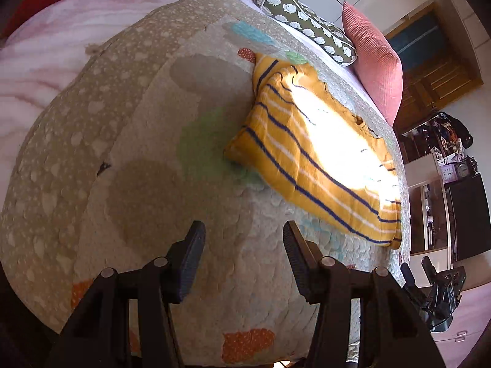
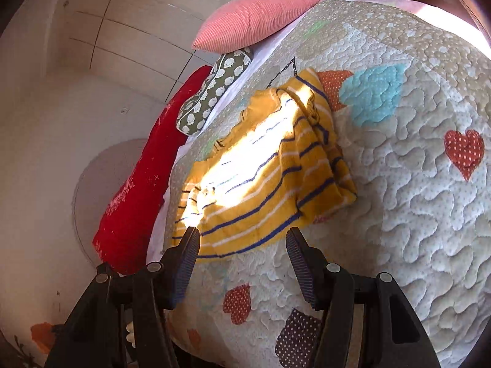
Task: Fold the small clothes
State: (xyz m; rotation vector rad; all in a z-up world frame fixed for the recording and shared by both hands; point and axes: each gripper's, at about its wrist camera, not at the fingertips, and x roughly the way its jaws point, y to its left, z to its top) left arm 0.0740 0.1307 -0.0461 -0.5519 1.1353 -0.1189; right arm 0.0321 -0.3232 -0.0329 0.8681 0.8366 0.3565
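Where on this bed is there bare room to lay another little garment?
The quilt lies bare between the left claw and the striped yellow garment, and out toward the white blanket. The pillows crowd the garment's far side.

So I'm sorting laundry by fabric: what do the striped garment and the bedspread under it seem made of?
The yellow striped garment looks like a soft matte knit, probably cotton jersey: it drapes in limp folds with no sheen. The bedspread looks like a padded, quilted cotton, with puffy wavy stitching and sewn-on dotted heart patches. Fibre content can't be confirmed from the pictures.
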